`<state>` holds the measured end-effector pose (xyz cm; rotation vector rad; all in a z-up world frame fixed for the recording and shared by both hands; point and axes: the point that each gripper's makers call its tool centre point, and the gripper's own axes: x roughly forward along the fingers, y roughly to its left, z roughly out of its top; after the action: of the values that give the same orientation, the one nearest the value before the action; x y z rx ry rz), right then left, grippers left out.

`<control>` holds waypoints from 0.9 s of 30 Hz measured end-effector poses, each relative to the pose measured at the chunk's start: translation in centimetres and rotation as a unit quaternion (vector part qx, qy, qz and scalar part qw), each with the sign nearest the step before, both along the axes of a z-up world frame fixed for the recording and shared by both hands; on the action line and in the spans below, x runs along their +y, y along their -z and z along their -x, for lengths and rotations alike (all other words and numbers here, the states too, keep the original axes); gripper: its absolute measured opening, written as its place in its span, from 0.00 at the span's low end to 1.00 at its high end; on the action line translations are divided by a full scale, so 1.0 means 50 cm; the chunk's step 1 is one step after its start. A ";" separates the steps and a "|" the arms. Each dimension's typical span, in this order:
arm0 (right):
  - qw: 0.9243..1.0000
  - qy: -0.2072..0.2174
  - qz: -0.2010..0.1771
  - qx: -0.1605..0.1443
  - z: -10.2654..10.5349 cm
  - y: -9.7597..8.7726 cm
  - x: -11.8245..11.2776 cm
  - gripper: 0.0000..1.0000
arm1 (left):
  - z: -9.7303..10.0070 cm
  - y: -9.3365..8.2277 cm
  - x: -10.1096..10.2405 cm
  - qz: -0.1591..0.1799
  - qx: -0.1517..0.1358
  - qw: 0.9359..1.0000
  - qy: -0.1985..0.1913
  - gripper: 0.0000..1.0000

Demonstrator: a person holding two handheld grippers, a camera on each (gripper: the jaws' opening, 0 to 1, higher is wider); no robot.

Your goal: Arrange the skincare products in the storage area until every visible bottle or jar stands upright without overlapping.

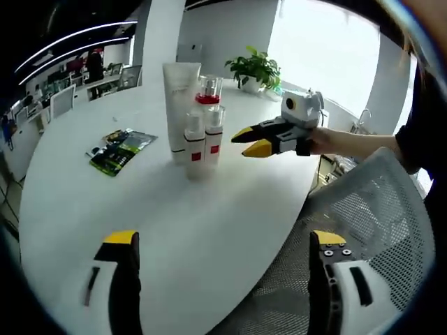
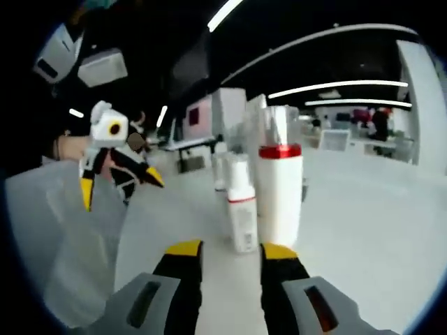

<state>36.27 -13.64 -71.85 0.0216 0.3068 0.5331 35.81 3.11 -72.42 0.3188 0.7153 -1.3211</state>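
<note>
Both of my claws are hanging free with nothing between their jaws. My left gripper (image 1: 222,252) is spreading wide, its yellow-tipped jaws rising over the near edge of the white table (image 1: 84,202) and touching nothing. My right gripper (image 2: 227,250) is holding its jaws narrowly apart, with bare tabletop showing in the gap, just short of the bottles; in the left gripper view it (image 1: 255,141) is reaching in from the right, tips just beside the cluster and not touching it, my hand (image 1: 328,139) gripping it from behind.

All the skincare products are standing upright in a tight group toward the middle of the table. I am seeing a tall white tube (image 1: 180,91) at the back, a clear bottle with a red collar (image 1: 208,91) beside it, and two small white pump bottles with red labels (image 1: 202,143) in front, side by side. In the right gripper view the red-collared bottle (image 2: 280,188) is looming closest, with a small pump bottle (image 2: 242,213) just beside it. Whether the bottles are touching one another I cannot tell.

Toward the table's left edge a green and black packet (image 1: 120,150) is lying flat, well apart from the group. A potted plant (image 1: 255,70) is sitting at the far edge, and a grey mesh chair (image 1: 370,209) is standing against the right edge.
</note>
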 end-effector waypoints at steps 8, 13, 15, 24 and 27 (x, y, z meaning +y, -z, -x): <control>0.999 0.024 -0.021 -0.004 0.037 -0.080 0.012 0.37 | -0.006 0.024 0.016 -0.028 -0.002 1.000 -0.013 0.96; 0.999 0.035 -0.020 -0.002 0.063 -0.126 0.029 0.49 | -0.006 0.034 0.022 -0.039 0.006 0.999 -0.020 0.98; 0.999 0.041 -0.020 -0.003 0.074 -0.142 0.033 0.52 | -0.008 0.041 0.028 -0.048 0.008 0.999 -0.025 0.98; 0.998 0.064 -0.026 -0.004 0.115 -0.198 0.049 0.61 | -0.006 0.055 0.042 -0.058 0.033 0.996 -0.051 0.99; 0.997 0.071 -0.027 -0.006 0.126 -0.214 0.053 0.68 | -0.002 0.059 0.047 -0.066 0.040 0.996 -0.054 0.99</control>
<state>29.95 -11.01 -61.14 0.0916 0.2772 0.4000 35.91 5.44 -75.37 0.3289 0.8777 -1.1921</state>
